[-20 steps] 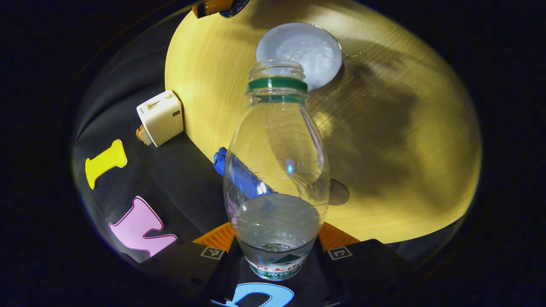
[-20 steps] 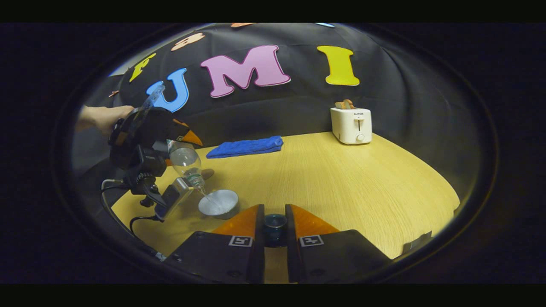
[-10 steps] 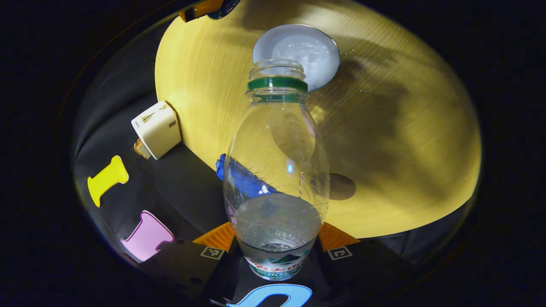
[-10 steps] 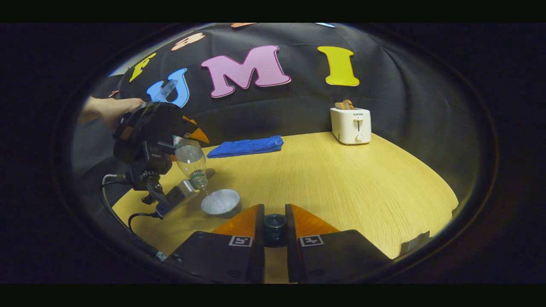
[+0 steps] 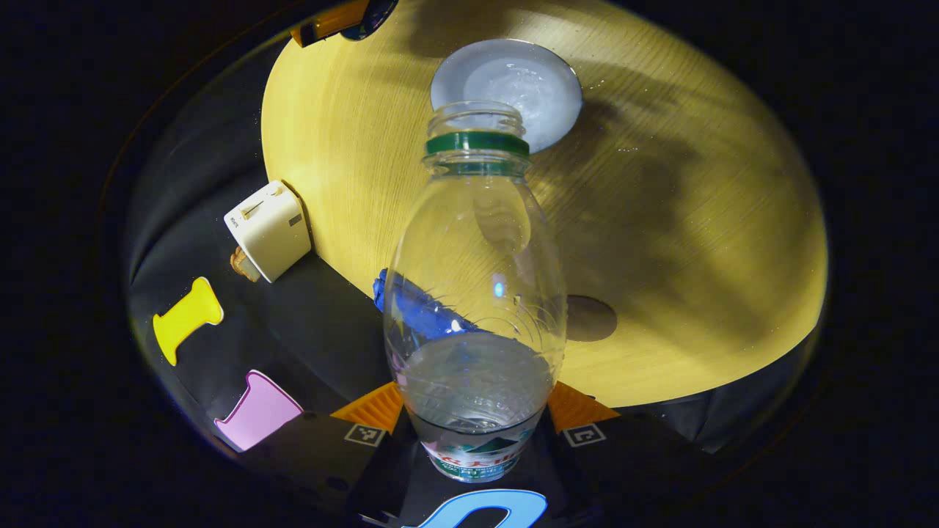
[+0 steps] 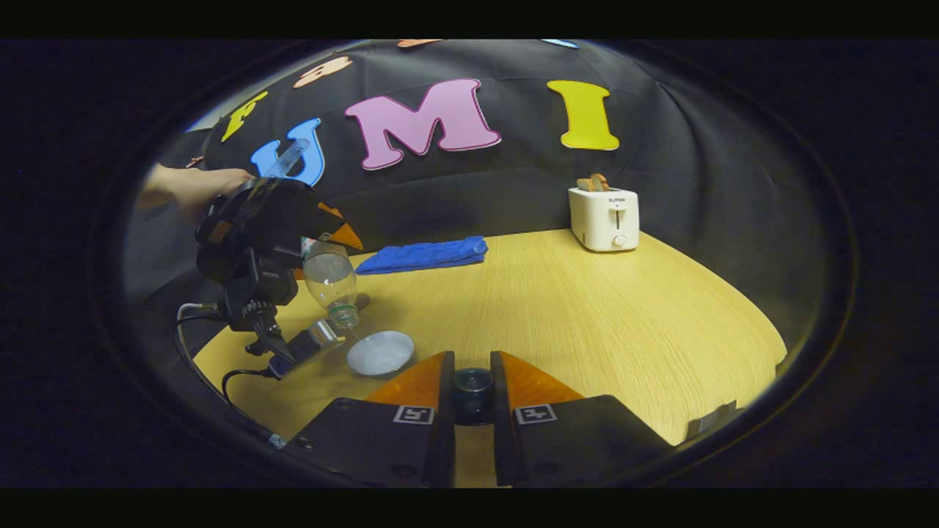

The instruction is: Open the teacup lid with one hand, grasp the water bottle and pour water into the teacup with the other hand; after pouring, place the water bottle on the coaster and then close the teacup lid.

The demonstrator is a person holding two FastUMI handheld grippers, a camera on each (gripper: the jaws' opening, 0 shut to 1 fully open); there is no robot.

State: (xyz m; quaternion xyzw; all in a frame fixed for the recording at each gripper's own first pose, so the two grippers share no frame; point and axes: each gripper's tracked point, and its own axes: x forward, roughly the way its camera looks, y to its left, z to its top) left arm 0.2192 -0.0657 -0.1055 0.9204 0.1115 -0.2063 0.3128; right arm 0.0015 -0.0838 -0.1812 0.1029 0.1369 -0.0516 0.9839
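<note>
Above the open teacup [image 5: 506, 92], the left gripper [image 5: 477, 433] clamped the tilted water bottle [image 5: 475, 293] mouth-down to pour, while the right gripper [image 6: 472, 392], beside the cup, pinched the lid's knob [image 6: 472, 381], keeping it clear.

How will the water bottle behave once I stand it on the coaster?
The water bottle is uncapped, clear thin plastic, so likely light and squeezable. Little water remains, so it may tip easily on the coaster. The left gripper grips near its base.
</note>
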